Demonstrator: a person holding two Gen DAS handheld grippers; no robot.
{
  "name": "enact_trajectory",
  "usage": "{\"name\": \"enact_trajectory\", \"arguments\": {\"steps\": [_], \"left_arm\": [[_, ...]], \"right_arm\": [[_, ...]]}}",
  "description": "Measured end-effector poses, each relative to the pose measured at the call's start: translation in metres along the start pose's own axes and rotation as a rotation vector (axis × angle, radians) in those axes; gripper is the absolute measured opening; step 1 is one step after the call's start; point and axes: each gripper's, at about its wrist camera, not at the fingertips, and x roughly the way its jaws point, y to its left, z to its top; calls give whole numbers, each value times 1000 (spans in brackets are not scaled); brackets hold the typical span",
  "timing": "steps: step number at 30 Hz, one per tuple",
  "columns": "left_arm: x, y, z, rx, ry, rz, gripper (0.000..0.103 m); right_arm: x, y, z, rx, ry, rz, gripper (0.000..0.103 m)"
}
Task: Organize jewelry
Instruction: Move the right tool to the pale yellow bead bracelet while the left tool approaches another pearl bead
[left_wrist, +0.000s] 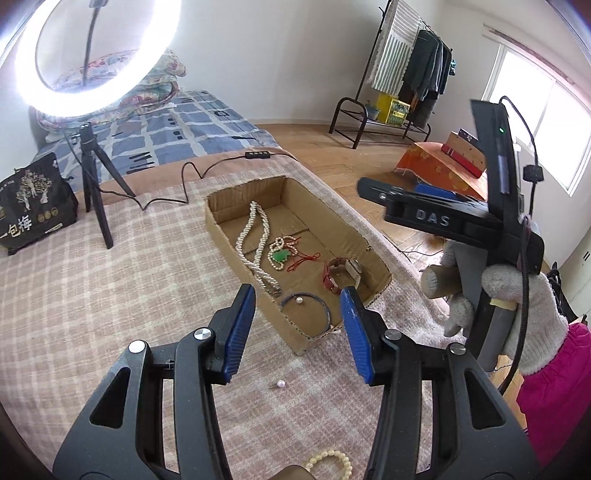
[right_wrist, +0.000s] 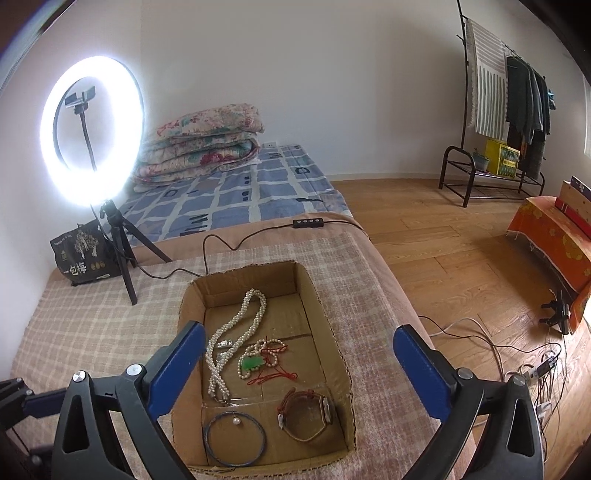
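Now, left hand-held gripper (left_wrist: 297, 332): jaws apart, empty.
Right hand-held gripper (right_wrist: 297, 369): spread wide, empty, over box (right_wrist: 343, 354).
Earring (left_wrist: 280, 384): on bed, just below left jaws; left nearer.

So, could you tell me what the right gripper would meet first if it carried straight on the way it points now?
Most likely the cardboard box: the open right gripper points down into it, roughly at the green pendant necklace on its floor. Depth is hard to judge.

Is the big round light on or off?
On. The ring light glows bright white all the way around.
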Motion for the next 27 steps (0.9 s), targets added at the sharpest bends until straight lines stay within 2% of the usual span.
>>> {"name": "enact_trajectory", "arguments": {"steps": [12,18,27], "left_arm": [[-23,27,-16,-24,7,12,49],[-23,32,-26,-29,23,-1,49],[-3,36,-47,1,94,-16,49]], "right_arm": [[-62,14,-31,-47,-44,-1,103],[-95,25,-57,-78,-39,41,102],[-116,55,-112,-166,41,160,88]]}}
